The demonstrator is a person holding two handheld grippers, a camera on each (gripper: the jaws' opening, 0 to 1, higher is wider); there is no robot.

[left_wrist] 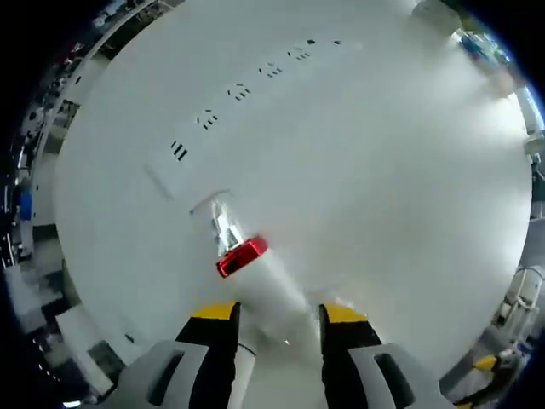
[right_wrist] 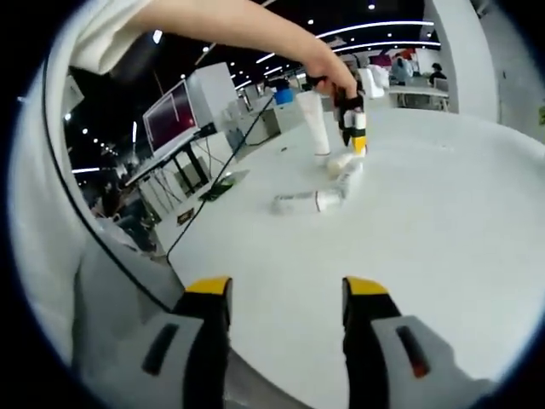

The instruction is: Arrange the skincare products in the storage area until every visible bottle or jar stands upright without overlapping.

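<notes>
In the left gripper view, my left gripper (left_wrist: 278, 313) points down at the white table (left_wrist: 383, 170). Its jaws are closed in on the body of a white bottle (left_wrist: 271, 290) with a red band and a clear cap. The cap end tilts toward the tabletop. In the right gripper view, my right gripper (right_wrist: 285, 294) hangs open and empty over the near table edge. Farther off, a person's hand holds the left gripper (right_wrist: 353, 128) over the white bottle (right_wrist: 341, 160). A white tube (right_wrist: 317, 123) stands upright there. Two other bottles lie on their sides, one nearer me (right_wrist: 305, 202) and one (right_wrist: 349, 176) by the gripper.
A black cable (right_wrist: 217, 187) runs along the table's left side toward monitors (right_wrist: 170, 115) on nearby desks. The person's sleeve (right_wrist: 51, 170) fills the left of the right gripper view. Small black marks (left_wrist: 238, 92) line the tabletop. More desks stand at the back.
</notes>
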